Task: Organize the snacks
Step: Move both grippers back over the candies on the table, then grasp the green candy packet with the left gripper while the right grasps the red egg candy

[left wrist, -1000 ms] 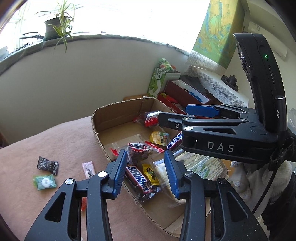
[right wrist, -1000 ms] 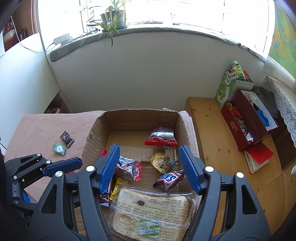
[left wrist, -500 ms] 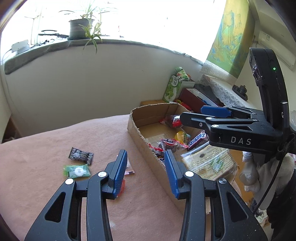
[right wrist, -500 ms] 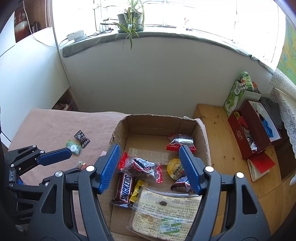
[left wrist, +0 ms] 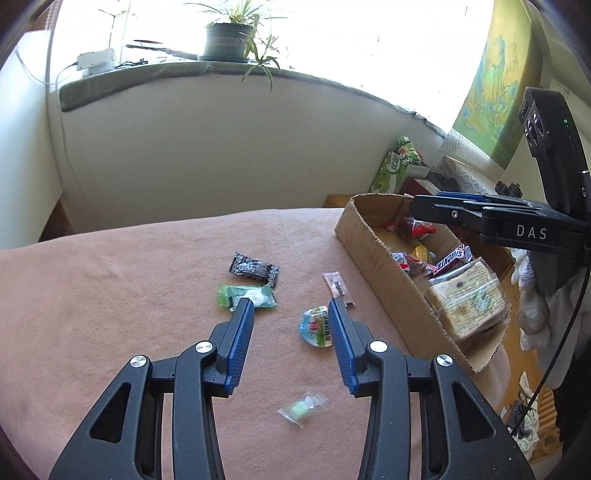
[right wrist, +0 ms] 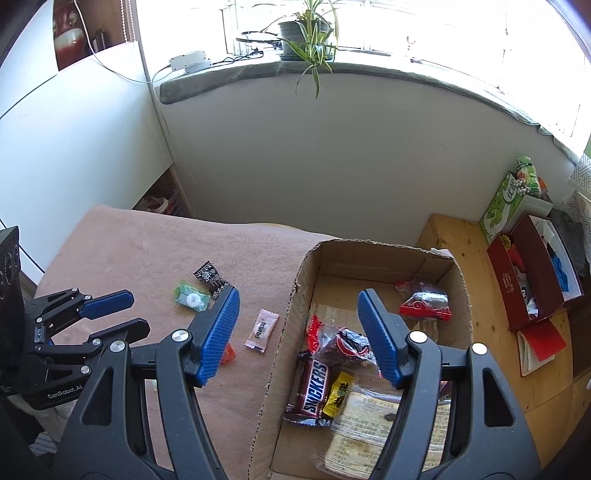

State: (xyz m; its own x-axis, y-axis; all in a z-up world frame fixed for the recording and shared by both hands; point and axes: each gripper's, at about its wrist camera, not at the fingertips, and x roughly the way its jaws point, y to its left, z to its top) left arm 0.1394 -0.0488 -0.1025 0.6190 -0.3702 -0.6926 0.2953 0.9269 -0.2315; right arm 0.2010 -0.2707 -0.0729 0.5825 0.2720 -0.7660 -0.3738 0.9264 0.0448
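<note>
A cardboard box (right wrist: 291, 306) on the pink-covered table holds a Snickers bar (right wrist: 313, 384), a cracker pack (right wrist: 384, 428) and other snacks. Loose on the cloth lie a black candy (left wrist: 254, 268), a green candy (left wrist: 245, 295), a pink sachet (left wrist: 337, 288), a jelly cup (left wrist: 316, 328) and a small clear-wrapped sweet (left wrist: 302, 407). My left gripper (left wrist: 291, 310) is open and empty above the cloth, the jelly cup by its right finger. My right gripper (right wrist: 297, 299) is open and empty above the box's left wall.
A wooden bench (right wrist: 491, 354) right of the table carries a red box (right wrist: 532, 273) and a green tissue box (right wrist: 506, 206). A white wall and a sill with a potted plant (right wrist: 306, 29) stand behind. The table's left edge drops off near a white cabinet.
My left gripper has swung left from over the box to above the loose candies on the cloth. The right gripper's view has shifted left, from over the box's middle towards its left wall.
</note>
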